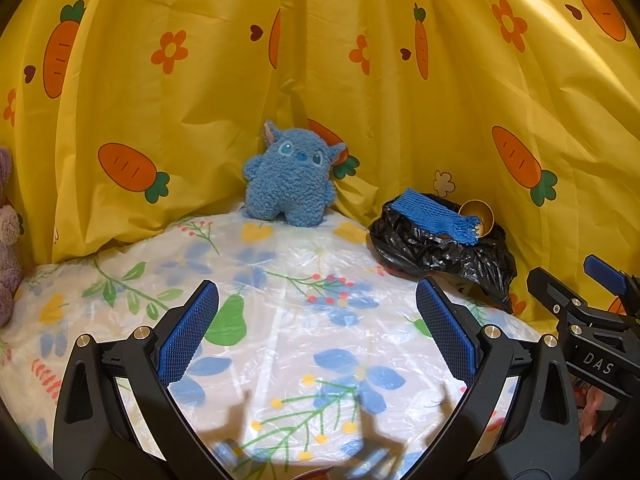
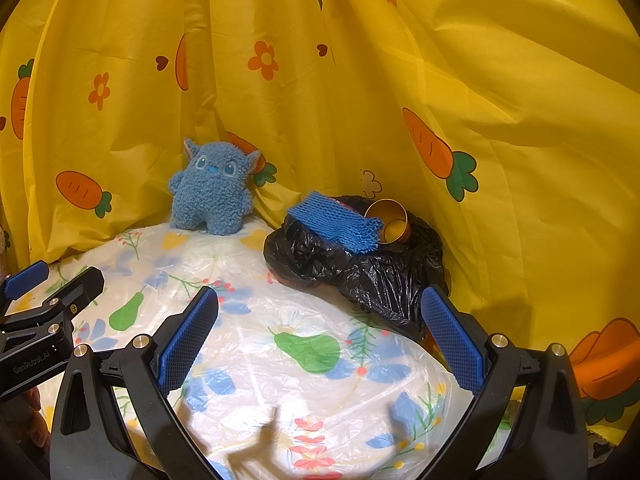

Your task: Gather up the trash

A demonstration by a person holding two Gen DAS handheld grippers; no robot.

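Observation:
A black trash bag [image 1: 444,248] [image 2: 360,264] sits at the far right of the table. A blue foam net [image 1: 436,216] [image 2: 336,220] and a gold cup [image 1: 478,216] [image 2: 390,222] lie on its top. My left gripper [image 1: 316,328] is open and empty over the floral tablecloth, well short of the bag. My right gripper [image 2: 320,332] is open and empty, with its right finger [image 2: 452,340] close in front of the bag. Each gripper shows at the edge of the other's view.
A blue plush toy [image 1: 294,176] [image 2: 214,188] stands at the back of the table against a yellow carrot-print curtain [image 1: 360,80] [image 2: 440,80]. A purple plush [image 1: 8,232] is at the far left. The table has a plastic-covered floral cloth [image 1: 300,320] [image 2: 280,340].

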